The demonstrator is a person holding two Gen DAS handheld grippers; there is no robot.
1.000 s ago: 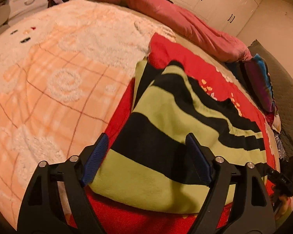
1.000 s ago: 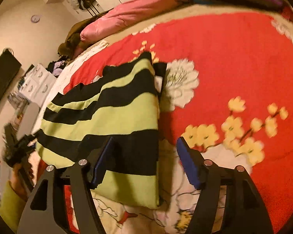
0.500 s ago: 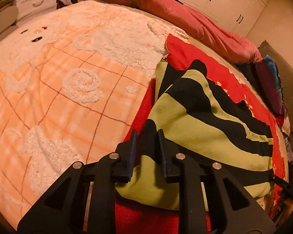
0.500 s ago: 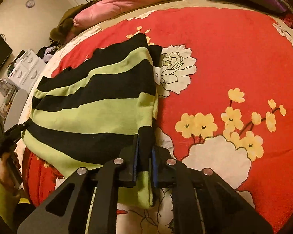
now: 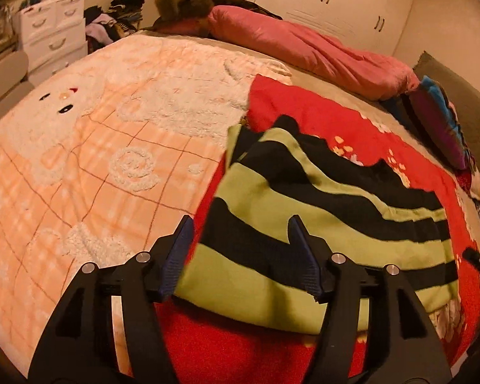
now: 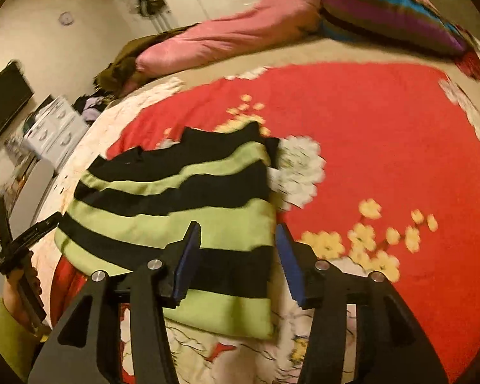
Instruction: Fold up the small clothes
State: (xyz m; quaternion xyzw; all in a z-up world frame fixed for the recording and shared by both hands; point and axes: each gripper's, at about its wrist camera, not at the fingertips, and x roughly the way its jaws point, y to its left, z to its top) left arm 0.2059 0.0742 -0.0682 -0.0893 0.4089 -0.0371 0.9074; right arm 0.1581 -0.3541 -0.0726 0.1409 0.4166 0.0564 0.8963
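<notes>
Striped garment (image 5: 320, 217), green and black, lies folded on the red floral blanket (image 5: 361, 134), just right of the peach blanket (image 5: 96, 147). Left gripper (image 5: 240, 256) is spread wide and grips nothing, its fingers flanking the garment's near left corner. Right gripper (image 6: 238, 256) is likewise wide apart over the near right corner at six o'clock; contact with the cloth seems unlikely, though blur hides it.

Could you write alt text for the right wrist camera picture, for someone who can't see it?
A folded green-and-black striped garment lies on a red floral blanket, with the open right gripper poised over its near edge. A pink duvet lies behind.
</notes>
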